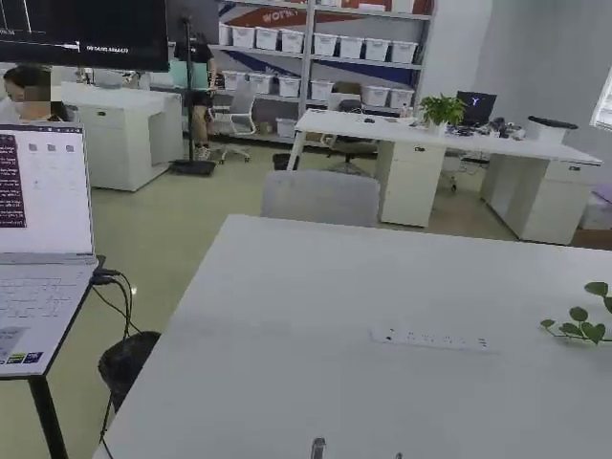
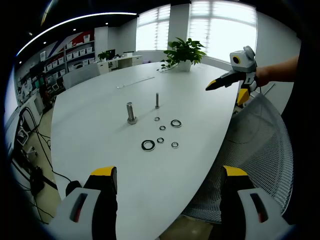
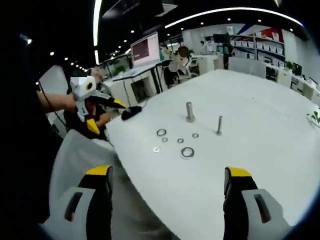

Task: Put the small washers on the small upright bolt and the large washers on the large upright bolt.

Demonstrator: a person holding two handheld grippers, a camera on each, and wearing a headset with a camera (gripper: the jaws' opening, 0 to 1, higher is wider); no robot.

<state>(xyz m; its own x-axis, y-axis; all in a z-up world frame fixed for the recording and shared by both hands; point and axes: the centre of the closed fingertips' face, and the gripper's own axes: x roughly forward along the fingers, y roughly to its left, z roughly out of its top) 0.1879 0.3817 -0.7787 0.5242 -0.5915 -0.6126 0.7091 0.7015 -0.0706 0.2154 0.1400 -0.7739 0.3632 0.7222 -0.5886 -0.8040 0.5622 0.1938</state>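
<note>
1. Washers (image 2: 160,140): six, lying loose and flat on the white tabletop (image 2: 90,115), clustered just in front of the two bolts. Two are large rings and four are small. None sits on a bolt.
2. Large upright bolt (image 2: 131,112) and small upright bolt (image 2: 157,100): standing near each other, both shafts bare.
3. Left gripper (image 2: 168,171): fingers spread wide, holding nothing, off the tabletop edge.
4. Right gripper (image 3: 168,171): fingers likewise apart and empty, well apart from the washers.
5. Step, as judged: the very start, with the first pick not begun. The next move calls for lowering one gripper over an outlying washer, narrowing the fingers onto its thin rim, then matching its size to a bolt.
6. Obstacles: a mesh chair back (image 2: 260,135) stands between the grippers and the tabletop.
7. Clear of the work: potted plant (image 2: 184,50), power strip (image 1: 430,338), laptop (image 1: 38,191).
</note>
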